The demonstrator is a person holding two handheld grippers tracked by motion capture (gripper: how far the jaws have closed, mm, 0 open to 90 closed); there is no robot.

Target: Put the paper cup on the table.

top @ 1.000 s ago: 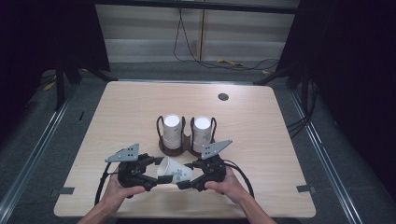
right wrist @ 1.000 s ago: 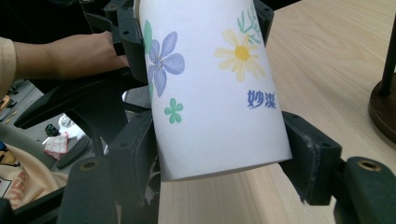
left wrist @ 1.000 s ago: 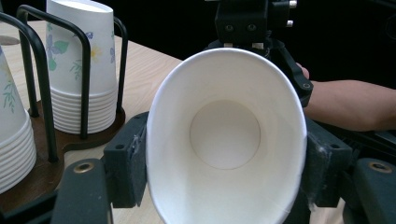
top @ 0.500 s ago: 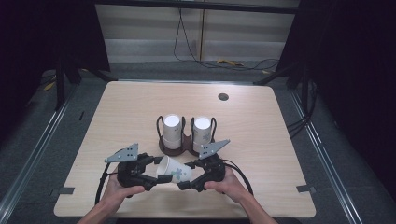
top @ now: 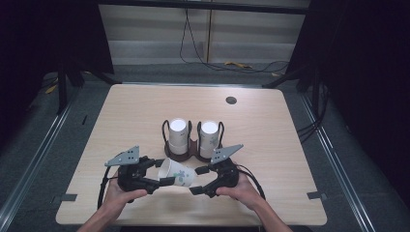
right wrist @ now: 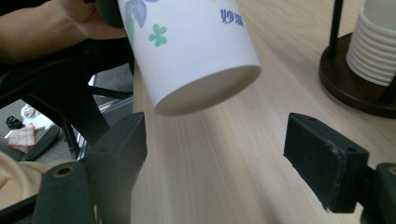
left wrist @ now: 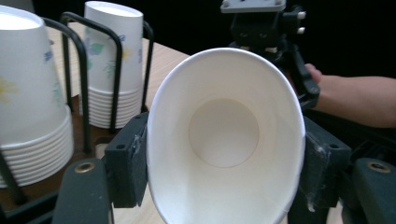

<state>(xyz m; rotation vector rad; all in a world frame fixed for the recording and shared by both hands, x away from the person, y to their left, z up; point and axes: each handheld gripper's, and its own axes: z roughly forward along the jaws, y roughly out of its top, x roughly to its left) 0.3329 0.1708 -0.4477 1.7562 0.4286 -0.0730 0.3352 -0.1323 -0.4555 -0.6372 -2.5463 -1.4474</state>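
Note:
A white paper cup (top: 178, 174) with a flower print lies sideways in the air above the table's near edge. My left gripper (top: 162, 172) is shut on its rim end. In the left gripper view both pads (left wrist: 128, 163) squeeze the cup (left wrist: 224, 93) into an oval, and its mouth faces the camera. My right gripper (top: 199, 180) stands open at the cup's base. Its jaws have just been opening, and in the right gripper view the base (right wrist: 196, 51) hangs just ahead of the spread pads (right wrist: 322, 158), untouched by either.
A dark wire holder (top: 193, 151) at the table's middle carries two stacks of upturned cups (top: 177, 135) (top: 209, 137), just beyond the grippers. A round grommet hole (top: 231, 100) sits at the far right. Dark floor and cables surround the table (top: 290, 145).
The right gripper's jaws have spread apart and let go of the cup's base. The left gripper keeps hold of the cup in about the same place.

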